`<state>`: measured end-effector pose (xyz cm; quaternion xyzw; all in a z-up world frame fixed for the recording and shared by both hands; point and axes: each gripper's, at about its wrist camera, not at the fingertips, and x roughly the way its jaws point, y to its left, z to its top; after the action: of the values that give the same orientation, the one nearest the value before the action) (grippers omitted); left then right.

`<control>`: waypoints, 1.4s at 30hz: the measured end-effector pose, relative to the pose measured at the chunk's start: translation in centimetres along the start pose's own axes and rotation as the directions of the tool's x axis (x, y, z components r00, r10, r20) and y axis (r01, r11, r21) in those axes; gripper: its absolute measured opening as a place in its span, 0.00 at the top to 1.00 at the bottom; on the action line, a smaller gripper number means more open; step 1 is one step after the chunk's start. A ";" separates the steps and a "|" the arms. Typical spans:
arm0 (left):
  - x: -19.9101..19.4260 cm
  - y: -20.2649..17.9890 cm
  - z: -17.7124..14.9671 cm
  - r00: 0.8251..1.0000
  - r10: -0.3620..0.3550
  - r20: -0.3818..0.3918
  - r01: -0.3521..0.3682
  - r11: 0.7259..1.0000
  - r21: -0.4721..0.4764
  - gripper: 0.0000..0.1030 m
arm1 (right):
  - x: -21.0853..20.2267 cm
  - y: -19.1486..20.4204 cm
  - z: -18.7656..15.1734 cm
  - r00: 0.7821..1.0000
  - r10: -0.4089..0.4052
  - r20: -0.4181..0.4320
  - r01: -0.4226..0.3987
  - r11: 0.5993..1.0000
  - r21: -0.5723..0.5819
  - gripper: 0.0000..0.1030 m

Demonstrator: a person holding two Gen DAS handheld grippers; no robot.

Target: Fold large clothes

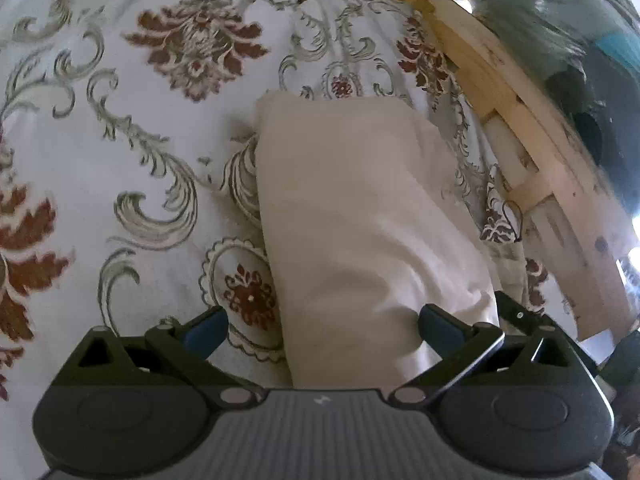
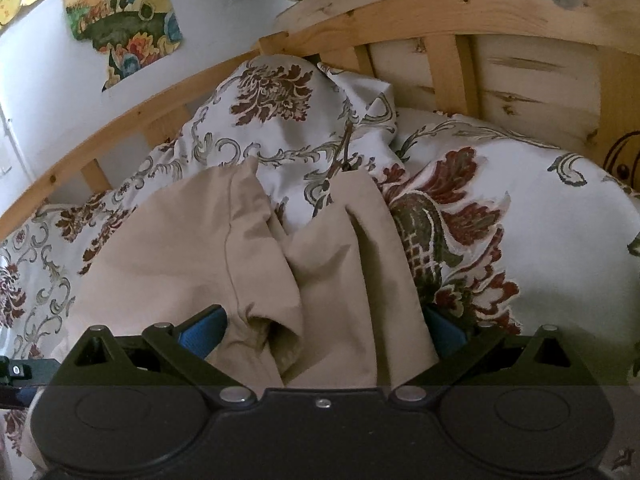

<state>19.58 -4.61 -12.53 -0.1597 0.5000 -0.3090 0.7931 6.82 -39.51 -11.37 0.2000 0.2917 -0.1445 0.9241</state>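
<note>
Your left gripper point(image 1: 322, 330) has fingers spread wide over the beige garment point(image 1: 360, 216), gripping nothing; your right gripper point(image 2: 322, 330) is equally wide over its bunched end point(image 2: 320, 272). The garment lies on the bed's floral bedspread point(image 1: 120, 120), near the wooden frame point(image 2: 400, 12). Flatten bunches before closing on edges. Long axis runs away from you toward the frame.

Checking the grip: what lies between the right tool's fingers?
Beige garment bunched between its open fingers, seen in the right wrist view.
</note>
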 end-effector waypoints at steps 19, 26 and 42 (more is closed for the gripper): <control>-0.1 -0.5 0.0 1.000 0.019 0.022 -0.020 0.999 0.037 0.00 | 0.3 0.0 0.1 1.000 0.000 -0.003 0.000 1.000 0.011 0.01; 1.1 0.1 0.8 0.999 -0.046 -0.013 0.047 0.998 0.038 0.00 | 0.3 -0.1 0.1 1.000 0.005 0.005 -0.005 1.000 0.031 0.01; 2.4 0.9 1.2 0.993 -0.106 -0.045 0.108 0.994 0.034 0.00 | 0.6 1.4 -0.3 1.000 0.007 -0.004 -0.007 0.998 -0.063 0.21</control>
<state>21.69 -5.55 -14.14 -0.1650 0.5017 -0.3635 0.7674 7.65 -38.28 -11.54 0.1722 0.2971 -0.1318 0.9299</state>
